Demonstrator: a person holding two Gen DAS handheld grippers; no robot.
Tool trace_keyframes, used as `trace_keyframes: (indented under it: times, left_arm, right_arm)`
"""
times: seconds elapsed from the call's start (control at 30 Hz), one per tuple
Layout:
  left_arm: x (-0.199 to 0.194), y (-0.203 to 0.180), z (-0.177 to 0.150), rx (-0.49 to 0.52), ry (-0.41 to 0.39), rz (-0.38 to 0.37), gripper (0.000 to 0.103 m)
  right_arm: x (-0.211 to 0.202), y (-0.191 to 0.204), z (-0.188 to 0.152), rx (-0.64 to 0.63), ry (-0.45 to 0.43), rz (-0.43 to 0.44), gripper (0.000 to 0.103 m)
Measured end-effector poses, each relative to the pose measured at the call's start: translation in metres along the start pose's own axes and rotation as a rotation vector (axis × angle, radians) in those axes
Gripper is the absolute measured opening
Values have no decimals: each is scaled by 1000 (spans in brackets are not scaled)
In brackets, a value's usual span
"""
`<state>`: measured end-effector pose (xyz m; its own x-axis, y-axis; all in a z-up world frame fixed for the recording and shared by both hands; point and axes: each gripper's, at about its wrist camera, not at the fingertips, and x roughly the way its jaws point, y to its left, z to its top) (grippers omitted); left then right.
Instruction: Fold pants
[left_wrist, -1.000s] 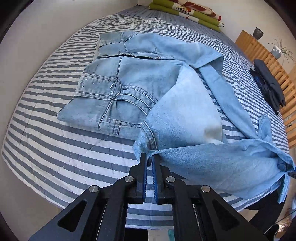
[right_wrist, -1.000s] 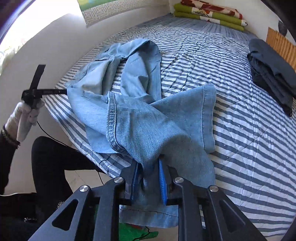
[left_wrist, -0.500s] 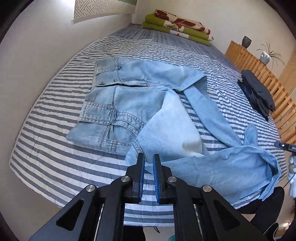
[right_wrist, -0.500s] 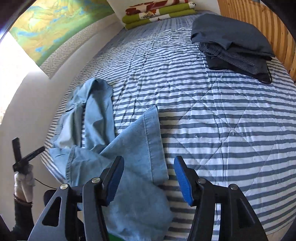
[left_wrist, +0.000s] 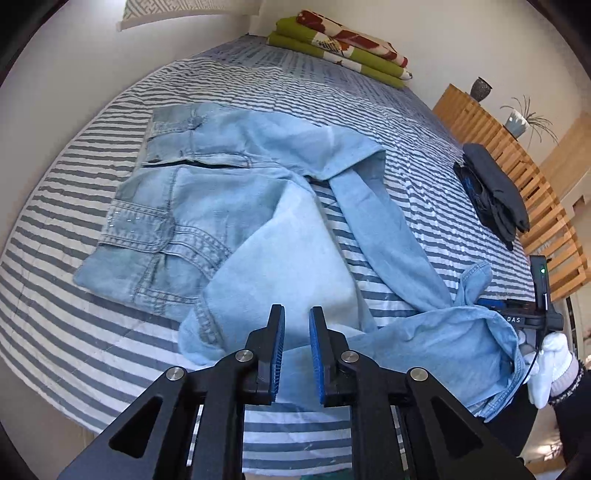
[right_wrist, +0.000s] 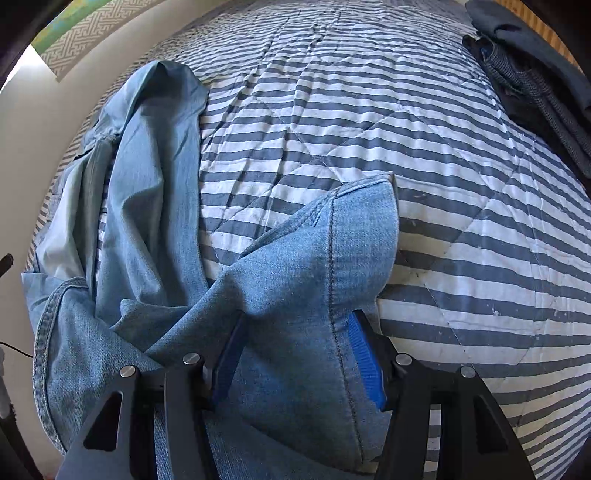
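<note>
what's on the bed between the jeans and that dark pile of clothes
Nothing but bare striped bedspread. The right wrist view shows the stretch from the jeans to the dark pile with no other item on it.

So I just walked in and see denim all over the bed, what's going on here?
A person with a handheld gripper in each hand is folding a pair of light blue jeans on the striped bed. The waist end lies flat, but the legs are crumpled and twisted near the bed's edge. The left gripper is open just above a leg, gripping nothing. The right gripper is open with a hemmed leg end draped between its fingers. A dark folded pile sits aside.
</note>
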<state>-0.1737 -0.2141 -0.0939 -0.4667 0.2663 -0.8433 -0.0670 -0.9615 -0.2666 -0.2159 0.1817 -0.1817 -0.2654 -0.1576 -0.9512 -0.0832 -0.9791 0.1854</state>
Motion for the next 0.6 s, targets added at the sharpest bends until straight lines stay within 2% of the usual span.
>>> trace_keyframes:
  times: [0.03,0.1,0.13,0.27,0.33,0.37,0.43,0.47,0.53,0.6]
  left_arm:
    - [9,-8,1,17,14,0,16]
    - [30,-22,2,54,45,14,16]
    - [39,-27,2,65,60,19,16]
    - [70,-36,-3,89,111,30,16]
    - [80,-34,-8,86,132,35,16]
    - [84,-33,-10,84,140,35,16]
    - [91,-29,-13,78,154,40,16]
    - [94,-27,-15,74,161,39,16]
    - [99,-25,-18,72,168,34,16]
    - [102,-25,-20,72,169,32,16]
  right_arm:
    - [0,2,-1,-7,-1,-1,48]
    - [-1,6,-4,-32,-1,12,21]
    - [-1,9,-5,-45,11,16,1]
    - [-24,16,-7,-86,-81,-64,1]
    - [-45,9,-2,-76,-137,-65,1]
    - [-57,5,1,-67,-170,-86,0]
    - [-82,-1,7,-80,-267,-183,0]
    - [-94,-8,10,-73,-300,-195,0]
    - [-107,-22,19,-36,-303,-160,0]
    - [-108,-34,25,-11,-257,-108,0]
